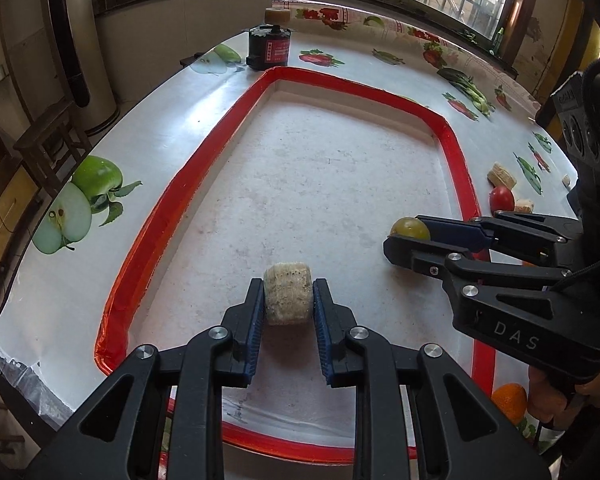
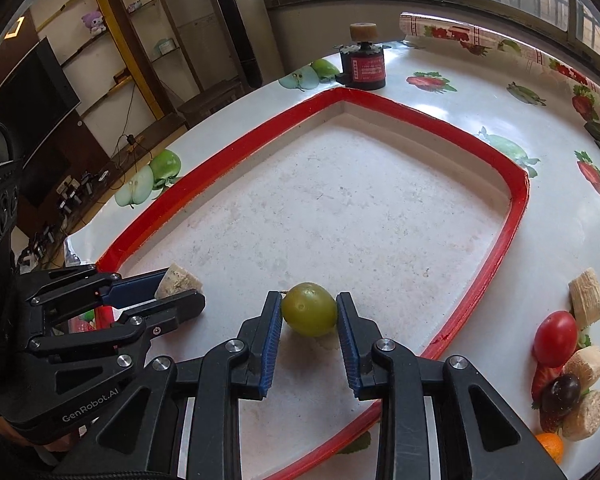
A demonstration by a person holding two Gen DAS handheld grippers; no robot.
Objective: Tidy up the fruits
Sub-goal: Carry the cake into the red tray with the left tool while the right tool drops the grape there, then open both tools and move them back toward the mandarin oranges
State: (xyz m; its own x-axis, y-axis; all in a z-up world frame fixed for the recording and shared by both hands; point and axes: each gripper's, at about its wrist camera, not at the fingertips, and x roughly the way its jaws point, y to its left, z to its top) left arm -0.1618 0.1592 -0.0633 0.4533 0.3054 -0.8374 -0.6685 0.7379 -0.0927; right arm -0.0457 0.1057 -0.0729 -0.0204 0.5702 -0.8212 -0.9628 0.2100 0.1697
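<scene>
- The left gripper (image 1: 288, 302) clamps a pale beige chunk (image 1: 288, 299) over the red-rimmed tray (image 1: 448, 136).
- The right gripper (image 2: 309, 314) pinches a green grape (image 2: 309, 309) low over the same tray.

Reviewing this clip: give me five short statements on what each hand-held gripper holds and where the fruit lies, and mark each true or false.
1. The left hand-held gripper grips a beige cork-like piece. True.
2. The right hand-held gripper holds a red tomato. False: it holds a green grape; the red tomato lies outside the tray.
3. Both held items are over the red-rimmed tray. True.
4. The tray is full of fruit. False: only the two held items are inside it.
5. A black-and-red cylinder stands beyond the tray's far corner. True.
</scene>
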